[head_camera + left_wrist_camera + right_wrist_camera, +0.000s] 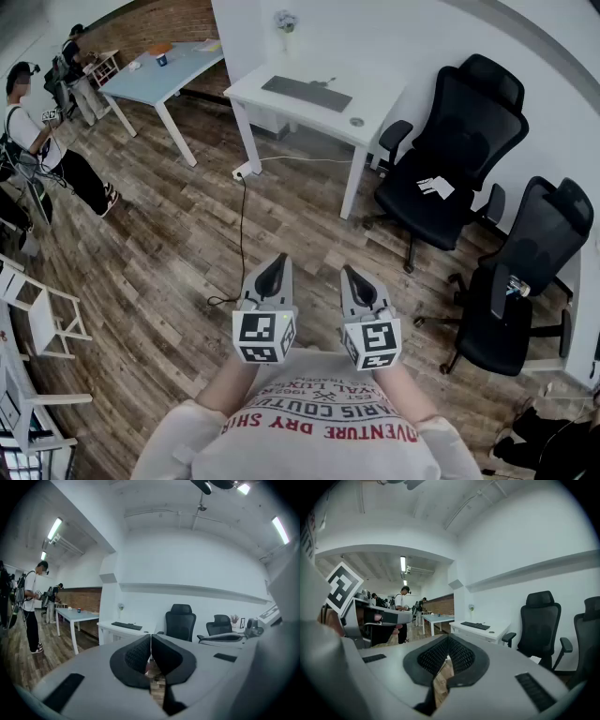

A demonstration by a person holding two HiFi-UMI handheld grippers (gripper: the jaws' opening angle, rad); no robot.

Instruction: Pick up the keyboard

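Head view shows the keyboard [307,93] lying lengthwise, left to right, on the white worktop [380,103] above a wood floor [169,253]. Left gripper [276,260] and right gripper [350,272] are closed, empty.

Black keyboard [307,93] on white desk [375,103], black chairs [450,159] (brown wood-plank floor [169,253]).
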